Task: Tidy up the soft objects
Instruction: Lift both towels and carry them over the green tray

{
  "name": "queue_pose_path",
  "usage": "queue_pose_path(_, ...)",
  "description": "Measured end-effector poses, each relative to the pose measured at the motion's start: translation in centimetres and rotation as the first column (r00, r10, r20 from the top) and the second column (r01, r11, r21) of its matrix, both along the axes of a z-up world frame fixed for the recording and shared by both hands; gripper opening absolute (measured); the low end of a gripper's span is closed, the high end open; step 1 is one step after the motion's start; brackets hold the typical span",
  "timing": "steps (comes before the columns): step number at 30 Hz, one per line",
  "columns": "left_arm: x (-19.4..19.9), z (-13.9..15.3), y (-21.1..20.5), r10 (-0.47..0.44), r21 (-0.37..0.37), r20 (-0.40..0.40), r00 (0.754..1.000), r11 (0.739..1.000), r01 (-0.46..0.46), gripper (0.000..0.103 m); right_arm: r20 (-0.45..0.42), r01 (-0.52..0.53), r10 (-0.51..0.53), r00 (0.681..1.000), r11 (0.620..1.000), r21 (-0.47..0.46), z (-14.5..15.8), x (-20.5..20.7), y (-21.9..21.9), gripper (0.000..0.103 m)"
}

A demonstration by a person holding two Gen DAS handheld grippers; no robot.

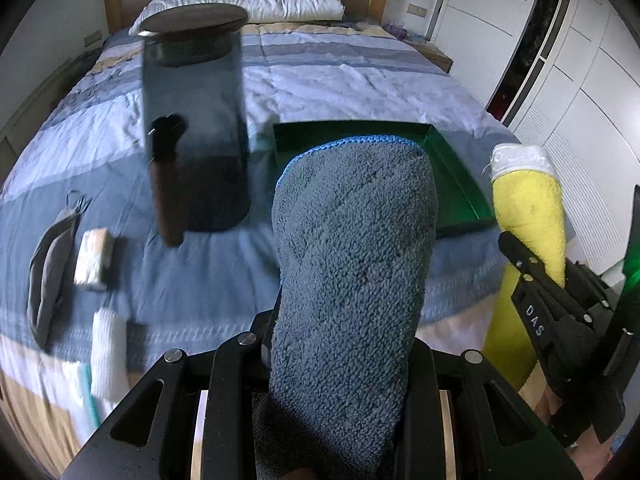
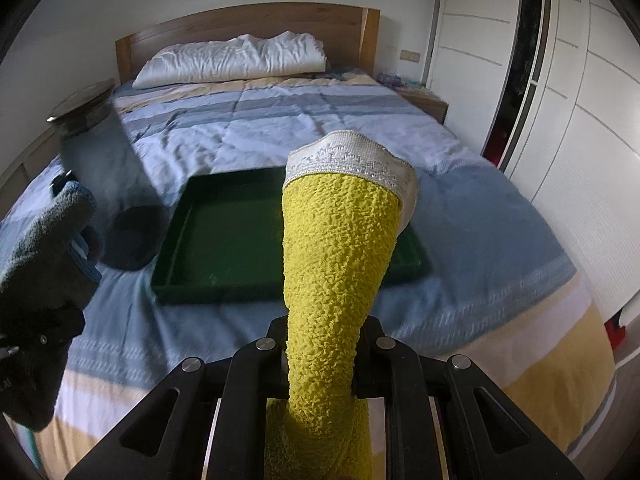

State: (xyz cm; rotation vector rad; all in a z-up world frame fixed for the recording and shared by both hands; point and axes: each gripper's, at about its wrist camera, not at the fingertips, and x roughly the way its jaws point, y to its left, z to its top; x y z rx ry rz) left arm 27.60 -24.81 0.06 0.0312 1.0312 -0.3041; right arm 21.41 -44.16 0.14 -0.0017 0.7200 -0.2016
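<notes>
A rolled blue towel (image 1: 352, 264) is pinched between the fingers of the left gripper (image 1: 344, 344) and is held above the striped bedspread (image 1: 320, 80), its blue-stitched edge reaching over the near rim of a green tray (image 1: 452, 160). In the right wrist view, a rolled yellow towel (image 2: 336, 280) with a white woven band at its tip is clamped between the fingers of the right gripper (image 2: 324, 340); its end is seen against the tray (image 2: 224, 240) at about 12 o'clock from the gripper. The visible floor of the tray is seen bare in that view, with neither towel resting in it.

At 11 o'clock from the left gripper, a tall smoked-glass jar (image 1: 196, 132) with a dark round lid is seen on the bed, just beside the tray's left edge; its contents cannot be made out through blur. At 9 o'clock, a grey pouch (image 1: 48, 268), a small pale block (image 1: 94, 260) and a white rolled cloth (image 1: 108, 356) are laid out on the bedspread. A white pillow (image 2: 232, 60) is propped against the wooden headboard (image 2: 248, 24).
</notes>
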Motion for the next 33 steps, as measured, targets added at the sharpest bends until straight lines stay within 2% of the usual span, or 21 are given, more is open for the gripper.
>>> queue_pose_path(9, 4.3, -0.3, -3.5, -0.001, -0.001, 0.047, 0.999, 1.0, 0.001, 0.025, 0.026, 0.002, -0.002, 1.0, 1.0, -0.015, -1.1, 6.9, -1.5, 0.015)
queue_pose_path(16, 8.8, -0.7, -5.1, 0.071, 0.002, 0.098, 0.993, 0.997, -0.072, 0.026, 0.03, 0.003, -0.002, 1.0, 1.0, -0.029, -2.7, 12.7, -2.9, 0.016)
queue_pose_path(19, 10.5, -1.4, -5.5, 0.102, 0.029, 0.127, 0.987, 0.994, -0.107, 0.026, 0.019, 0.005, -0.004, 1.0, 1.0, -0.021, -3.6, 15.6, -3.6, 0.016)
queue_pose_path(26, 13.5, -4.0, -6.2, 0.145, 0.034, 0.088, 0.985, 0.988, -0.149, 0.026, -0.013, -0.012, 0.011, 1.0, 0.998, -0.059, -5.5, 21.0, -4.1, 0.016)
queue_pose_path(33, 15.4, -5.5, -7.5, 0.151, 0.048, 0.07, 0.986, 0.987, -0.155, 0.026, -0.062, -0.01, 0.005, 0.998, 0.997, -0.075, -7.1, 24.2, -5.2, 0.016)
